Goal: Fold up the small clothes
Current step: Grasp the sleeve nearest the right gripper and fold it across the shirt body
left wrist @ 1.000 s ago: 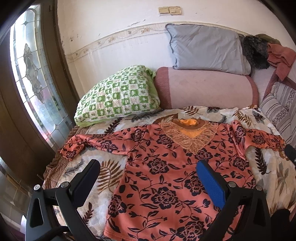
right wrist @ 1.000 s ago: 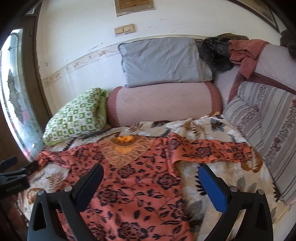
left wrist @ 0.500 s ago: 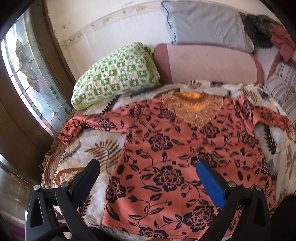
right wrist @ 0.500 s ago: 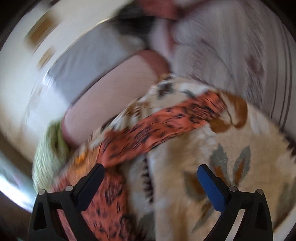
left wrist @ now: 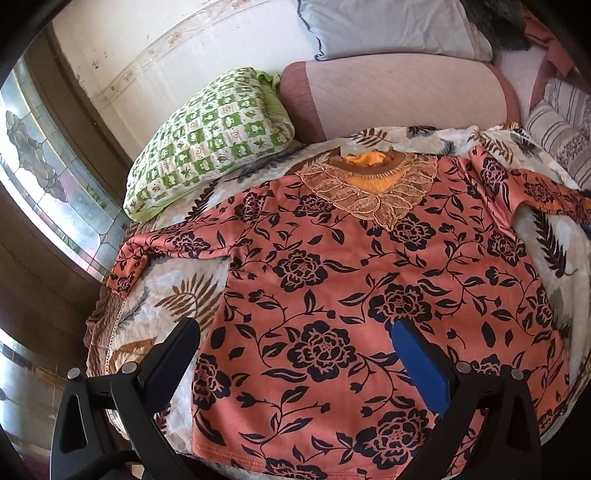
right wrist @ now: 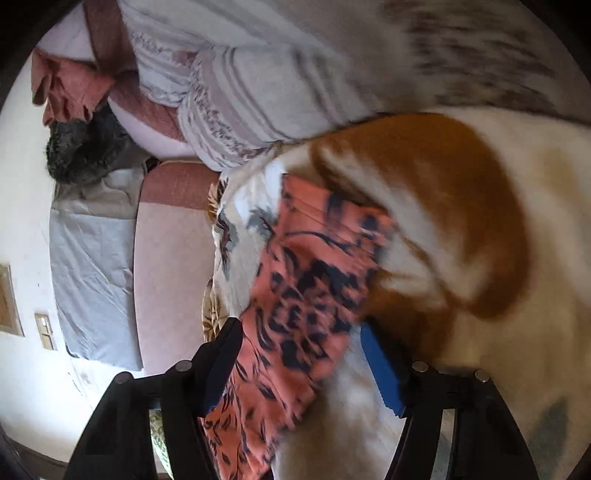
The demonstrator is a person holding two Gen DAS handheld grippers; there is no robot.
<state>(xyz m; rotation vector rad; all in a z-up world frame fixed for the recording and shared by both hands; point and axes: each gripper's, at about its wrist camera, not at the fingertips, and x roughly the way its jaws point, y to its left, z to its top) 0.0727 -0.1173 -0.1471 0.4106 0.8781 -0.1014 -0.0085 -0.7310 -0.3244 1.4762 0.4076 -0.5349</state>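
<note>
An orange top [left wrist: 332,277] with black flowers and a lace neckline lies flat, front up, on a leaf-print bedspread [left wrist: 170,295], both sleeves spread out. My left gripper [left wrist: 295,328] hovers open over its lower left part, one finger over the bedspread, the other over the fabric, holding nothing. In the right wrist view my right gripper [right wrist: 299,330] is rolled onto its side at the end of the right sleeve [right wrist: 317,258]. Its jaws are closing with the sleeve between them. The blue pad [right wrist: 380,369] still stands apart from the cloth.
A green checked pillow [left wrist: 214,136], a pink bolster [left wrist: 399,99] and a grey pillow [left wrist: 388,29] line the wall behind the top. Striped cushions [right wrist: 258,85] sit at the right. A stained-glass pane [left wrist: 44,177] flanks the bed's left edge.
My left gripper has sunk closer to the top. My right gripper has swung right, rolled onto its side, dropped to the sleeve end, and its jaws have narrowed.
</note>
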